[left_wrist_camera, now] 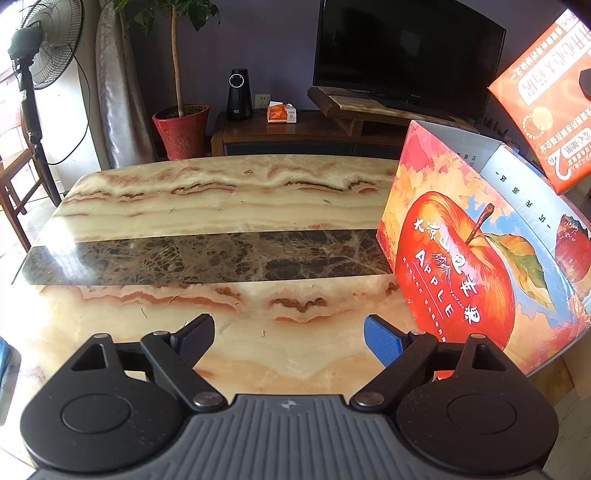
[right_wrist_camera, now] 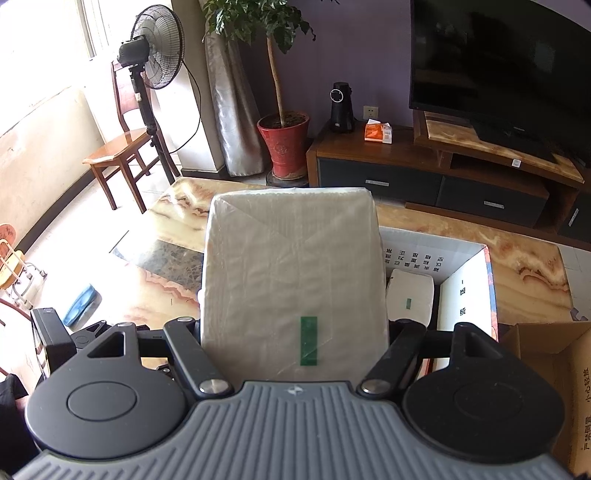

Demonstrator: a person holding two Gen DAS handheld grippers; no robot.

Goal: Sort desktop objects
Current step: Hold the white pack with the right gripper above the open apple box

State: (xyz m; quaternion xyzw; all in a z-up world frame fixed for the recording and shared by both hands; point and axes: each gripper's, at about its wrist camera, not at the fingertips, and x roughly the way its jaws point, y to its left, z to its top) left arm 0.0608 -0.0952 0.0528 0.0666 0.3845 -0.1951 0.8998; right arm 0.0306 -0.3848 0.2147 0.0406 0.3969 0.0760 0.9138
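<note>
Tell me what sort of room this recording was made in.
Most likely a home living room. A large black flat-screen television stands on a low wooden media cabinet, a leafy potted tree in a red ceramic pot stands by the purple wall, and a black pedestal fan stands near the window.

The apple box point(left_wrist_camera: 458, 266) reads "APPLE"; the orange pack point(left_wrist_camera: 546, 110) shows "2".

purple wall point(right_wrist_camera: 373, 55), dark tv point(left_wrist_camera: 406, 55) on a wooden stand point(right_wrist_camera: 424, 162), standing fan point(right_wrist_camera: 159, 48), potted tree point(right_wrist_camera: 282, 136), sunlit window point(right_wrist_camera: 88, 26).
</note>
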